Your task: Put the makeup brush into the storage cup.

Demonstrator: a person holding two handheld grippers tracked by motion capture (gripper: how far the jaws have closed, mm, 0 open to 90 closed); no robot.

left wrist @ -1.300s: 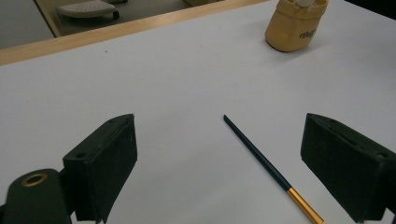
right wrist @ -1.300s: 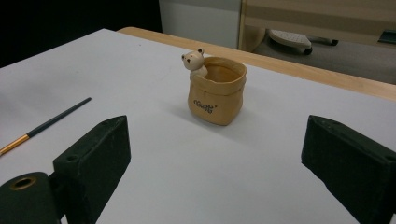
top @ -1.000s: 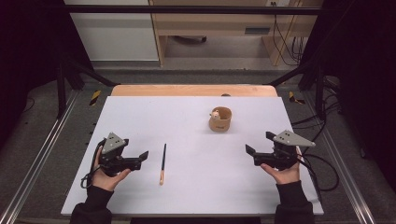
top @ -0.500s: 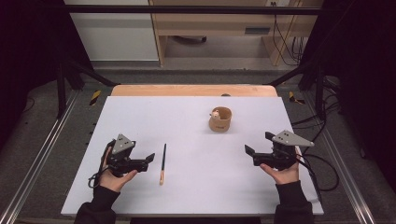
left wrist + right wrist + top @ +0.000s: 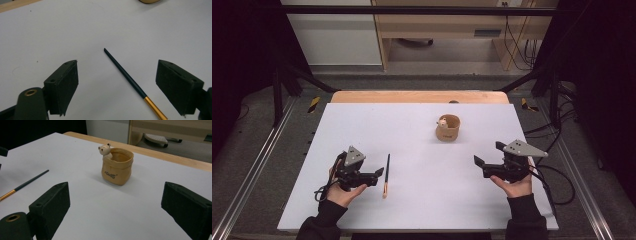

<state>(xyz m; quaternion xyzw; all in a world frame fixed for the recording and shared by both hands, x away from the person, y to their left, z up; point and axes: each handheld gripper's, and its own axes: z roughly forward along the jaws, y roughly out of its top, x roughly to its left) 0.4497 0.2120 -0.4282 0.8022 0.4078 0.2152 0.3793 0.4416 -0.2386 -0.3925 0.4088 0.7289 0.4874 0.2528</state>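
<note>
A thin brush (image 5: pixel 386 172) with a dark green shaft and a gold ferrule lies on the white table (image 5: pixel 377 125). My left gripper (image 5: pixel 378 176) sits just left of it, low over the table. In the left gripper view the brush (image 5: pixel 125 75) lies between the jaws, nearer the right one, and neither pad touches it. The left gripper (image 5: pixel 117 67) is open, and its jaws have just been closing a little. A tan cup with a small bear figure (image 5: pixel 448 129) stands upright at the centre right. My right gripper (image 5: pixel 488 154) is open and empty, pointing at the cup (image 5: pixel 117 168) from a distance.
A wooden strip (image 5: pixel 417 96) runs along the table's far edge. Metal rails flank both sides of the table, and cables trail off at the right. In the right gripper view the brush (image 5: pixel 27 182) lies far to the left.
My left gripper has moved right toward the brush and tilted down a little, so its jaws now stand beside the shaft. The right gripper, brush and cup have not moved.
</note>
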